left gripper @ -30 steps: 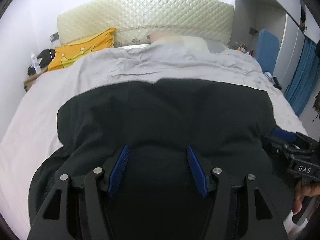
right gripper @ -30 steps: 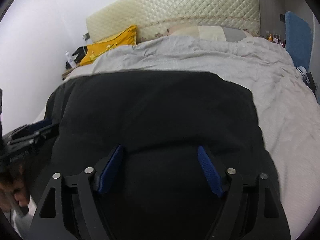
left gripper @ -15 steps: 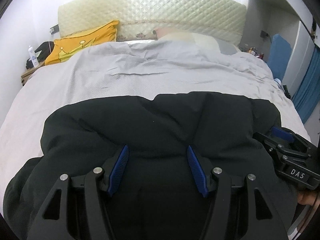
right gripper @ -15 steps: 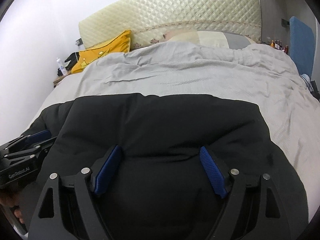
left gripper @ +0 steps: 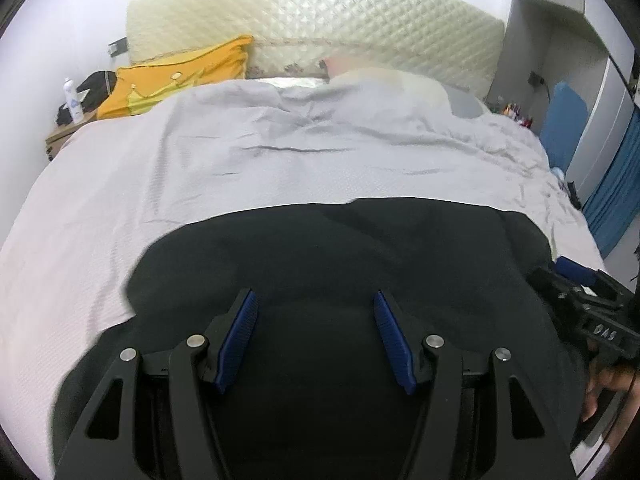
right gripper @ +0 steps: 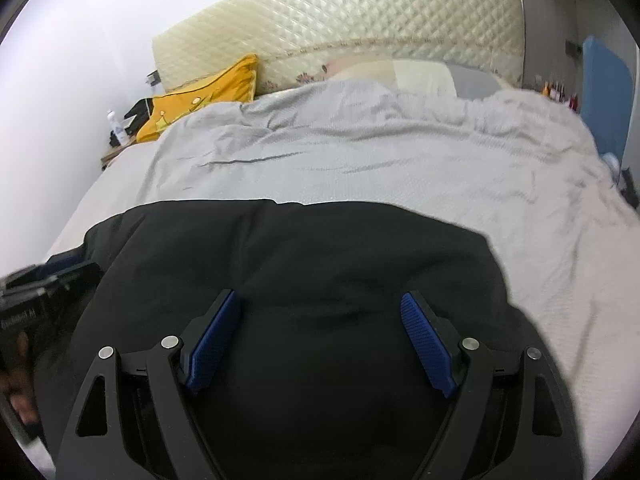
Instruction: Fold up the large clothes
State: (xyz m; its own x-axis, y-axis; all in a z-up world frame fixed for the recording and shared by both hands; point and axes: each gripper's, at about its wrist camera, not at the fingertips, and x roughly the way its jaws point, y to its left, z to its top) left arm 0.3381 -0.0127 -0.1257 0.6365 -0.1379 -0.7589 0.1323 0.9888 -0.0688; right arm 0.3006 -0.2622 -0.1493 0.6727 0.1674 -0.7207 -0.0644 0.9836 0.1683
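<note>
A large black garment (left gripper: 360, 256) lies on the grey bedspread (left gripper: 240, 168) and fills the lower half of both wrist views. My left gripper (left gripper: 314, 300) has its blue pads (left gripper: 240, 332) apart, with a thick bunch of the black cloth filling the gap between them. My right gripper (right gripper: 320, 300) stands a little wider on the same garment (right gripper: 304, 248), and a crease of cloth runs between its pads (right gripper: 424, 332). Each gripper shows at the other view's edge: the right gripper (left gripper: 580, 300) beside the garment's right side, the left gripper (right gripper: 44, 284) at its left side.
A yellow pillow (left gripper: 180, 76) and a quilted cream headboard (left gripper: 320, 24) are at the far end of the bed. A bedside shelf with a white bottle (left gripper: 72, 100) is at the far left. A blue panel (left gripper: 568, 120) and a blue curtain (left gripper: 612, 200) stand to the right.
Both grippers moved across the bed with the black cloth between their pads. The garment's far edge has drawn nearer, its left side has pulled in, and more grey bedspread shows beyond it.
</note>
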